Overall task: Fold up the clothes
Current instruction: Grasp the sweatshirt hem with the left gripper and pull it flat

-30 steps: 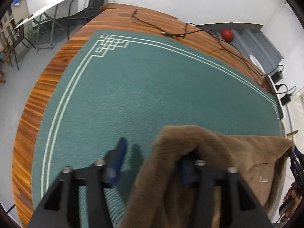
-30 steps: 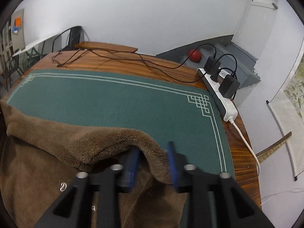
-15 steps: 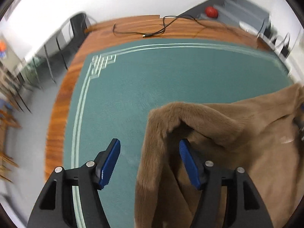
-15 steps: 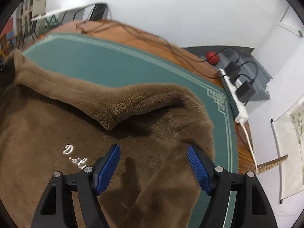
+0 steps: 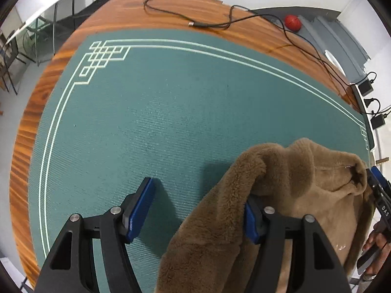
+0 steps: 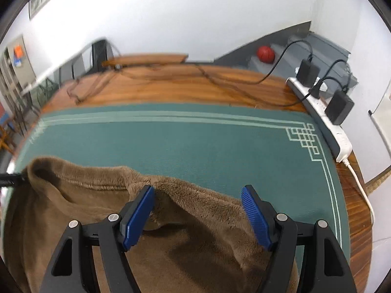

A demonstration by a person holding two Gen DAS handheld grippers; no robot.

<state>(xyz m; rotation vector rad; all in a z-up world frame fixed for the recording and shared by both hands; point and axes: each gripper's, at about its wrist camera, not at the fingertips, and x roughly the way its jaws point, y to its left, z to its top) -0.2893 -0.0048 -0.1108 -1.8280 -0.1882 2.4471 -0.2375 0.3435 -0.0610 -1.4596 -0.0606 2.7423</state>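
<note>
Plush brown garment point(image 5: 281, 195) – rumpled on ribbed green mat point(image 5: 171, 122), both grippers' fingers point(image 6: 139, 213) spread.

**Even indoor light, strong fisheye warp**

Bright, diffuse light fills both views. The black two-finger left gripper point(image 5: 198, 207) casts a soft shadow on the green ribbed mat point(image 5: 171, 112). Straight edges bow near the dark round corners. The right view's background smears slightly.

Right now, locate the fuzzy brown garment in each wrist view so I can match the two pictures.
Left wrist view: the fuzzy brown garment fills the lower right, draped over the right-hand pad.
Right wrist view: the garment covers the lower left and centre, beneath the open jaws.
Shared landmark: the red ball beyond the table's far edge.
</note>
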